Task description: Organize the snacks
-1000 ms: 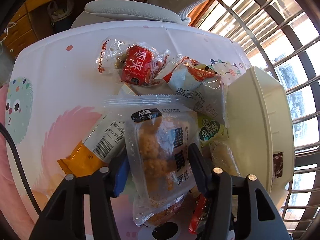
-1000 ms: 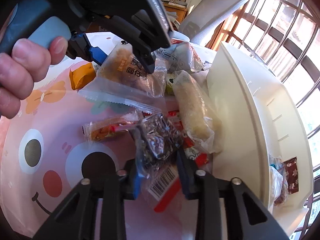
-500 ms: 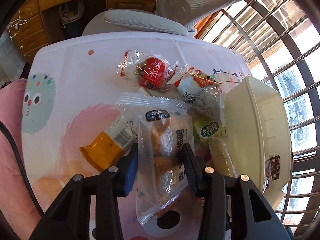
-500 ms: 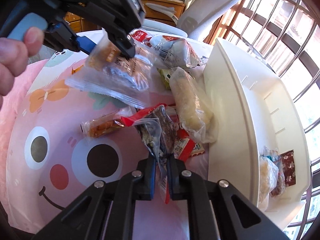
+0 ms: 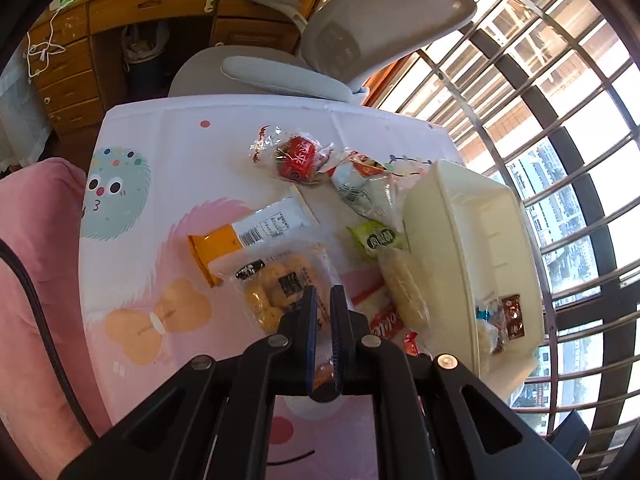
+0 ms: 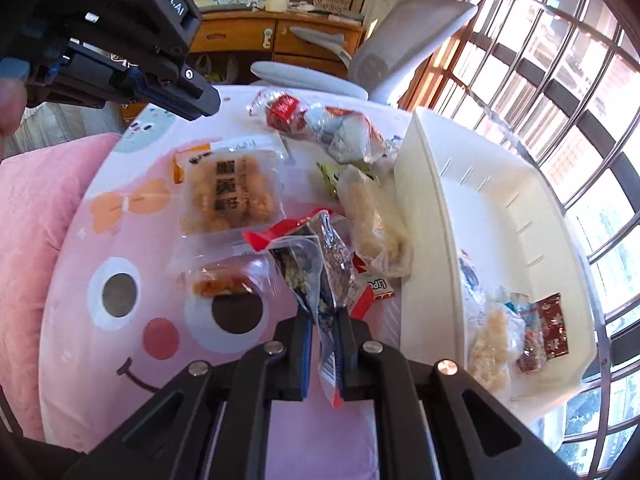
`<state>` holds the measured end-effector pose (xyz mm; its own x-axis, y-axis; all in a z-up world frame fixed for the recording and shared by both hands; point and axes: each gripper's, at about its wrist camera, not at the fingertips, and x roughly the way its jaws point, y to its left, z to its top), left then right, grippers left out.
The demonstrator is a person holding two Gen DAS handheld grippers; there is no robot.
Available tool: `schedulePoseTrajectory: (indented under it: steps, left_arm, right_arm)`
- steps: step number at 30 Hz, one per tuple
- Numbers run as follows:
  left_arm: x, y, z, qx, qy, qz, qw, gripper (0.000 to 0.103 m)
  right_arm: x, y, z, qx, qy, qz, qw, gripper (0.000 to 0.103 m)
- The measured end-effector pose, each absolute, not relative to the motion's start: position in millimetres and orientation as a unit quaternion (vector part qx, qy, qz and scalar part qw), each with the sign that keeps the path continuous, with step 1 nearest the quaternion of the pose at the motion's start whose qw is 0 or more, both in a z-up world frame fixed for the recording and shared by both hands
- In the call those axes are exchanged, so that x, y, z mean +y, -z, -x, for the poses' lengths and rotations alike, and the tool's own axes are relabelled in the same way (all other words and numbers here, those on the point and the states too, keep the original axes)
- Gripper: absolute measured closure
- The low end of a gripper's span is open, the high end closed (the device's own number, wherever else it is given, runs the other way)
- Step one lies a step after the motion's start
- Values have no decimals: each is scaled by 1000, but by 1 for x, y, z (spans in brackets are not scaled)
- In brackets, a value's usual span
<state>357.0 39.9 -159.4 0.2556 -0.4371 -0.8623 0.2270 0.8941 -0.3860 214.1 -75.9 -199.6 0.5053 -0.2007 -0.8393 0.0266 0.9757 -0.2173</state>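
On the table: about nine packets lie loose on the cartoon-print tablecloth, clustered just beside the bin.
Inside the bin: the cream plastic bin holds only a few packets at its near end, among them a dark red sachet and a pale puffed snack; the rest of it is bare.
Progress: judged early, with most of the sorting left.
Right gripper: clamped on a clear-and-foil packet of dark bits, raised above the pile, not yet over the bin.
Left gripper: jaws together with nothing between them; in the right wrist view it hangs above the table's far left.
Fried-snack packet: flat on the cloth, large black Chinese characters on its front, too uncertain to transcribe.
Red packet: white Chinese characters, at the far end of the pile.
Orange-and-white packet: barcode and small print, unreadable.
Green packet: dark oval label, characters too small to read.
Red-and-white wrapper: upside-down letters, seemingly "LIPO".
Left gripper's housing: white lettering ending "enRobotAI".
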Motion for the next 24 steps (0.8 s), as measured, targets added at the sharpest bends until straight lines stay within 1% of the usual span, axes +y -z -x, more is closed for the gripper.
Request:
schedulePoseTrajectory:
  steps: [6, 7, 9, 11, 13, 14, 16, 18, 19, 20, 22, 24]
  left_arm:
    - [48, 160, -337, 582, 205, 107, 779, 98]
    - [48, 162, -335, 585, 203, 106, 778, 97]
    - [46, 167, -331, 591, 198, 96, 776, 91]
    - [46, 170, -329, 595, 193, 90, 775, 82]
    - [46, 171, -327, 593, 198, 95, 775, 80]
    - [45, 170, -327, 590, 204, 97, 775, 73]
    - [40, 168, -324, 583, 213, 84, 779, 65]
    - [35, 161, -321, 570, 216, 62, 790, 61]
    - [33, 158, -319, 563, 219, 58, 795, 56]
    - [31, 155, -318, 557, 223, 57, 798, 49]
    - [30, 150, -315, 542, 231, 70, 805, 41]
    - [29, 147, -314, 532, 229, 87, 810, 40]
  right_arm:
    - [-69, 184, -194, 485, 66, 93, 867, 94]
    - [-67, 182, -190, 485, 67, 93, 867, 94]
    - [-67, 179, -185, 486, 70, 91, 866, 94]
    - [-66, 175, -176, 485, 75, 89, 867, 94]
    - [-66, 171, -169, 483, 81, 89, 867, 94]
    - [-67, 168, -166, 482, 84, 88, 868, 94]
    - [-69, 162, -159, 479, 90, 83, 869, 94]
    - [-73, 156, -154, 475, 94, 80, 871, 94]
    - [-74, 153, -152, 474, 95, 80, 872, 94]
    - [-76, 150, -151, 472, 96, 80, 873, 94]
    - [-79, 145, -147, 469, 95, 80, 874, 94]
    - [-84, 141, -144, 465, 94, 83, 876, 94]
